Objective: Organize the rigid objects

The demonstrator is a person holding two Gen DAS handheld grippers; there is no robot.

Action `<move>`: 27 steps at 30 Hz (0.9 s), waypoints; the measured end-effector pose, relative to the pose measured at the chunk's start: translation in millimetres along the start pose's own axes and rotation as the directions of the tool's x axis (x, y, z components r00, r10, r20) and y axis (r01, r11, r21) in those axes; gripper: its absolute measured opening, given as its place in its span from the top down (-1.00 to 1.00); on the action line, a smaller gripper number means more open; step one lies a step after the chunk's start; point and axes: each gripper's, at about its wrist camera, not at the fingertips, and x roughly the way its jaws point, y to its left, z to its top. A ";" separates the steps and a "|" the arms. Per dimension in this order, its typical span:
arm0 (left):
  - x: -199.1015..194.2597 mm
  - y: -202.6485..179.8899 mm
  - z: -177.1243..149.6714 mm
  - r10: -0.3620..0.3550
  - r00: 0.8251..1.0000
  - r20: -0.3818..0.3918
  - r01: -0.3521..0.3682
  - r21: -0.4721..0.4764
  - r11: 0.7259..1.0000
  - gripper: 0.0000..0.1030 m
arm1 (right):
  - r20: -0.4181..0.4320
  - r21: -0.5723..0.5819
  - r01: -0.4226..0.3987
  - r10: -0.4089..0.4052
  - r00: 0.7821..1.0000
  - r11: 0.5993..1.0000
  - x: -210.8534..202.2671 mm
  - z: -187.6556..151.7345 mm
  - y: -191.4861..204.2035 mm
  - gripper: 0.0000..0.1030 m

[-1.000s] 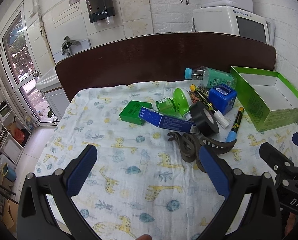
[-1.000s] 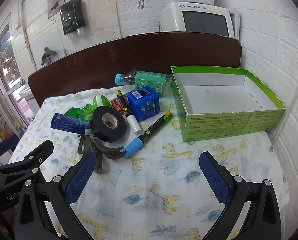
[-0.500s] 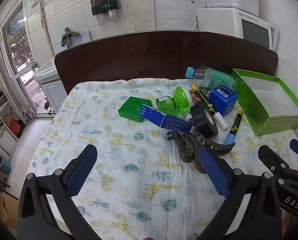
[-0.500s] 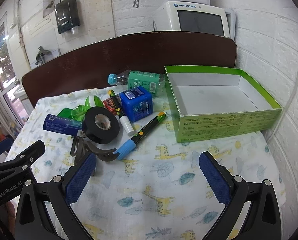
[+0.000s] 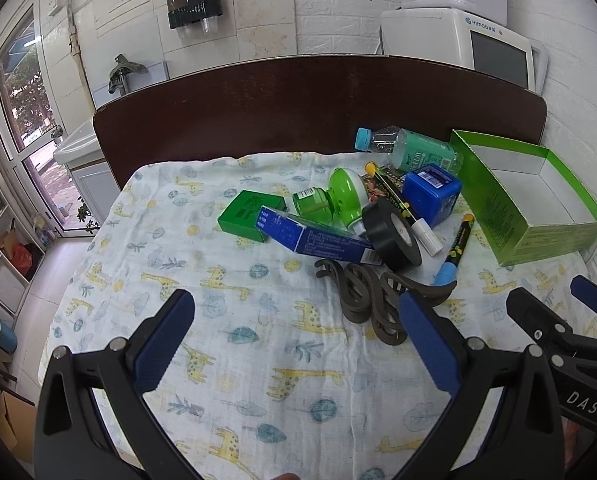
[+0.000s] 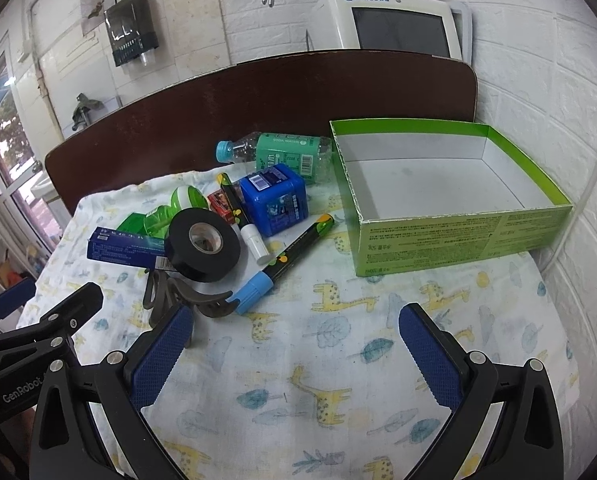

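Left wrist: small green box fully visible | right wrist: mostly hidden | both grippers gape wide, empty

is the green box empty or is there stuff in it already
Empty. In the right wrist view the green box is open-topped, showing only bare white floor and walls; the tape roll and the other items lie outside it on the cloth.

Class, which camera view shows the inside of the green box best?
The right wrist view: the green box faces it nearly head-on, so its bare white floor shows fully. In the left wrist view the green box sits at the picture's edge, angled, with part of the floor hidden.
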 end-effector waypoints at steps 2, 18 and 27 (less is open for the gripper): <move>0.9 0.9 -0.6 0.001 1.000 -0.002 -0.001 0.000 1.000 -0.97 | -0.001 0.000 -0.003 0.003 1.000 1.000 0.1 -0.1 0.1 -1.00; 5.7 5.1 -4.6 -0.033 0.999 -0.033 0.033 -0.005 0.999 -0.95 | 0.000 -0.006 -0.048 0.048 0.999 0.999 -0.1 -0.4 6.3 -1.00; 8.5 8.4 -6.6 -0.040 0.998 -0.042 0.040 -0.011 0.999 -0.94 | -0.006 -0.020 -0.064 0.064 0.998 0.998 0.3 -3.0 12.2 -0.99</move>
